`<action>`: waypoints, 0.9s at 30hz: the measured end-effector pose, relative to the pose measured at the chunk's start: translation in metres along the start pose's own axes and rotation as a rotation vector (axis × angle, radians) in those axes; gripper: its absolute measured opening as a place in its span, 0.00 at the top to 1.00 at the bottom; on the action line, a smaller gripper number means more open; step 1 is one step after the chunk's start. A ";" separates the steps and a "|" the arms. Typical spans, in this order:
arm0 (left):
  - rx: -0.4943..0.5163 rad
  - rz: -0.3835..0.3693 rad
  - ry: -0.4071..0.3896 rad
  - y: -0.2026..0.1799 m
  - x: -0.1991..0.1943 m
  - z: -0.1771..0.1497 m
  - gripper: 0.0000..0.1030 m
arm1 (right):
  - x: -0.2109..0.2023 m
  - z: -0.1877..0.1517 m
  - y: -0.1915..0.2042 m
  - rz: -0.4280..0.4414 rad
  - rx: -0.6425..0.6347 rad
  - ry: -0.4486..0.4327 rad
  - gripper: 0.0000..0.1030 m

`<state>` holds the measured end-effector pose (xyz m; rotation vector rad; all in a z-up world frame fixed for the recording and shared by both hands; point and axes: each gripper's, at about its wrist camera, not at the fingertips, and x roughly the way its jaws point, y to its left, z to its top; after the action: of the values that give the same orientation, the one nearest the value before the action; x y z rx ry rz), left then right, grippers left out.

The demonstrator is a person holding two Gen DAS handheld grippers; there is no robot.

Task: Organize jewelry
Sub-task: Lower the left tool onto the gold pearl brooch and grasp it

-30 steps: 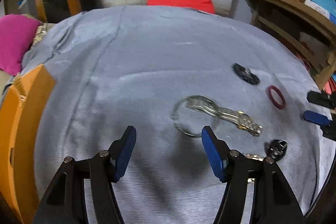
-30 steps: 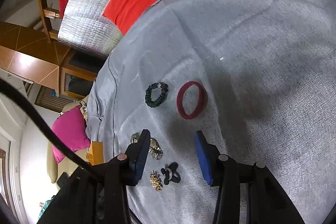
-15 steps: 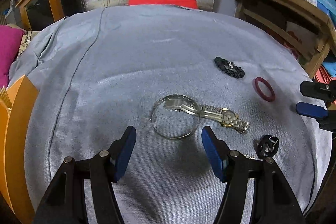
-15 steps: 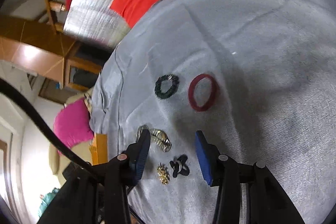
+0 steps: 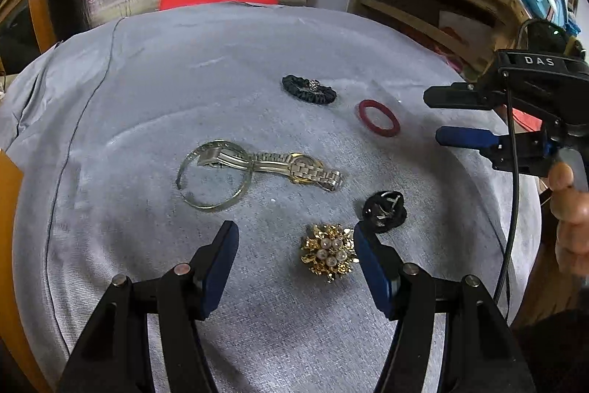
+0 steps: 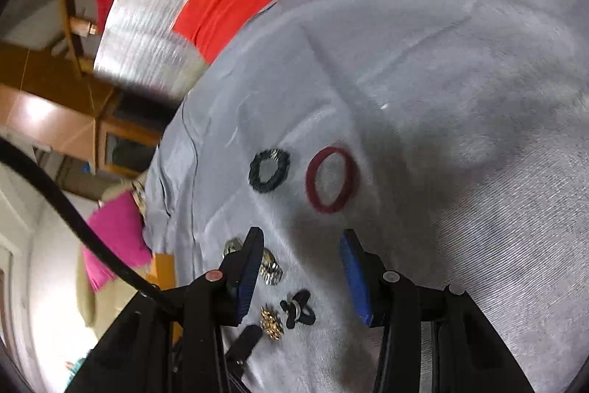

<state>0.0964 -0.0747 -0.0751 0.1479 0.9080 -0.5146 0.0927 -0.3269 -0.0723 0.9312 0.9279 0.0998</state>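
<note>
Left wrist view and right wrist view, one moment of a jewelry-sorting task. Six pieces lie spread on a grey cloth (image 5: pixel 154 69) covering the worktop, each apart from its neighbours except two: a clear bangle (image 5: pixel 215 175) overlaps the clasp end of a two-tone metal watch (image 5: pixel 294 168). Beyond them lie a black scrunchie (image 5: pixel 309 90) and, just beside it, a red ring-shaped band (image 5: pixel 378 118). Nearer the camera sit a gold-and-pearl brooch (image 5: pixel 329 255) and a black clip (image 5: pixel 384 211), close together but seemingly not touching.

The left hand-held gripper (image 5: pixel 296 264) hovers low with its jaws wide and empty; the brooch lies between the fingers, close to the right one, which suggests it is the piece being lined up for a pinch. The right hand-held gripper (image 6: pixel 302 273) is likewise spread wide and carries nothing; it faces the scrunchie and red band, probably waiting over its own side of the cloth.

No tray or box for the jewelry is visible, so the destination cannot be told; the sorting appears to be at an early stage. The brooch's spiky, uneven outline may make a flat-pad grip slip.
</note>
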 end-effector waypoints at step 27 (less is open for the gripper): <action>-0.070 -0.068 -0.034 0.010 -0.017 -0.014 0.53 | 0.024 -0.018 0.031 0.001 -0.112 0.080 0.54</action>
<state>0.0827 -0.0546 -0.0710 0.0453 0.8992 -0.5461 0.1041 -0.2852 -0.0699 0.8283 0.9864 0.1891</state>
